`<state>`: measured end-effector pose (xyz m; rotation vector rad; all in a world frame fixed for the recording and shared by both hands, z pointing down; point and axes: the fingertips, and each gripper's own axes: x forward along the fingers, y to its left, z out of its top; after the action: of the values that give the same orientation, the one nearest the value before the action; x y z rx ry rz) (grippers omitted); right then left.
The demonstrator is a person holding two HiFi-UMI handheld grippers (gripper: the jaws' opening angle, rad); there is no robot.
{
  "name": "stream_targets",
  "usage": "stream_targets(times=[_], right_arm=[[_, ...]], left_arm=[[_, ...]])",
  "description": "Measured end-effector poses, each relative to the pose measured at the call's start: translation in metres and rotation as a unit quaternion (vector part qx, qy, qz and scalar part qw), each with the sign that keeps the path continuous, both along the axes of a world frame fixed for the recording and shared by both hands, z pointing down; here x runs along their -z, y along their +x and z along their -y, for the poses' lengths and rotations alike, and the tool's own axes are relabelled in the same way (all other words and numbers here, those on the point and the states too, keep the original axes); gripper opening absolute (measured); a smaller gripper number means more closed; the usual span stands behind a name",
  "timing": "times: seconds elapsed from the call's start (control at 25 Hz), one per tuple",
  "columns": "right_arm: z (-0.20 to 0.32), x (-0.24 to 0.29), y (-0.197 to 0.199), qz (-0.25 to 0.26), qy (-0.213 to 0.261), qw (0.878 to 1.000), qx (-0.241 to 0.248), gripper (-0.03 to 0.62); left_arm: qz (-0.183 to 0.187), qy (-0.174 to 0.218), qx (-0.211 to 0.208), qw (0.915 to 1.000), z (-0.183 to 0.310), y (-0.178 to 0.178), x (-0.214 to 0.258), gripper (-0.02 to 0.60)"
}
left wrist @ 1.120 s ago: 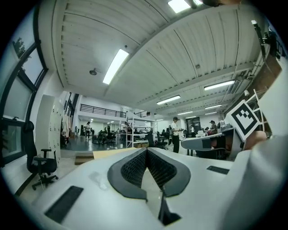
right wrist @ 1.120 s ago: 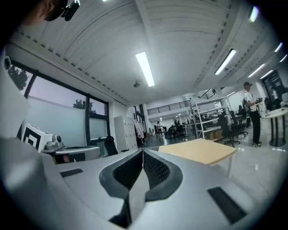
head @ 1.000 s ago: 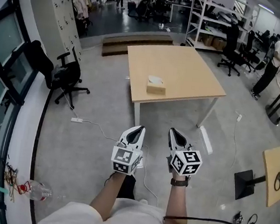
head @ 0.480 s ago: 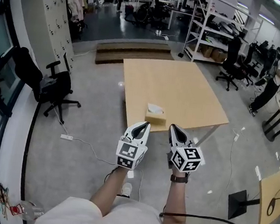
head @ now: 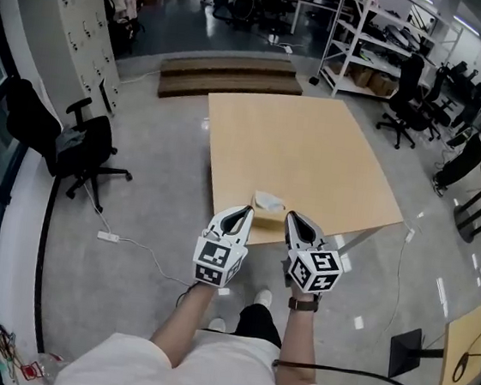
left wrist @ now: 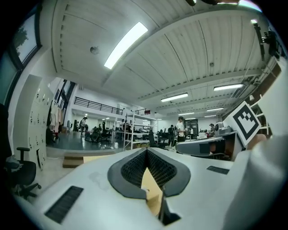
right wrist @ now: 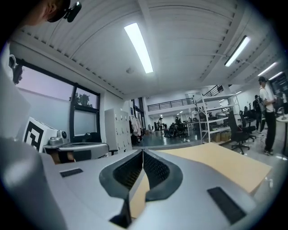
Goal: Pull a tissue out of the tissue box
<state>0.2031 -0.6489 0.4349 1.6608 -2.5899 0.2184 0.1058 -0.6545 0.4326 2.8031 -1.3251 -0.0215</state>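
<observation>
Looking steeply down, we see our own two forearms reaching forward over a grey floor, each hand holding a gripper with a marker cube on it. The left gripper (head: 241,211) has its jaws pressed together at the tips, with nothing between them. The right gripper (head: 294,218) is closed the same way and is also empty. Both point roughly level towards the near edge of a square wooden table (head: 315,144).

The tissue box (head: 266,214), tan cardboard, sits on the table close to that near edge and shows between the two gripper tips. A white tissue (head: 267,201) pokes up from its top.

Farther off, a black office chair (head: 86,148) stands to the left. A low wooden platform (head: 228,74) lies beyond the table, and metal shelving (head: 370,42) rises at the far right.
</observation>
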Motion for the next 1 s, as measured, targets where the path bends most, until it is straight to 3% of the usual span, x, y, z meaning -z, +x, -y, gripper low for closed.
stream_targets(times=[0.2, 0.48, 0.84, 1.0], right_arm=[[0.074, -0.012, 0.036, -0.014, -0.014, 1.0, 0.008, 0.005], [0.15, -0.067, 0.065, -0.037, -0.064, 0.997, 0.034, 0.005], [0.195, -0.151, 0.039, -0.103, -0.115, 0.984, 0.09, 0.006], [0.204, -0.183, 0.029, -0.112, -0.146, 0.977, 0.106, 0.056]], left_arm=[[0.014, -0.015, 0.011, 0.9997, 0.065, 0.022, -0.019, 0.0], [0.013, -0.08, 0.036, 0.996, 0.136, 0.053, -0.079, 0.0], [0.016, -0.149, 0.06, 0.9869, 0.182, 0.054, -0.148, 0.0], [0.021, -0.167, 0.068, 0.9833, 0.19, 0.05, -0.169, 0.0]])
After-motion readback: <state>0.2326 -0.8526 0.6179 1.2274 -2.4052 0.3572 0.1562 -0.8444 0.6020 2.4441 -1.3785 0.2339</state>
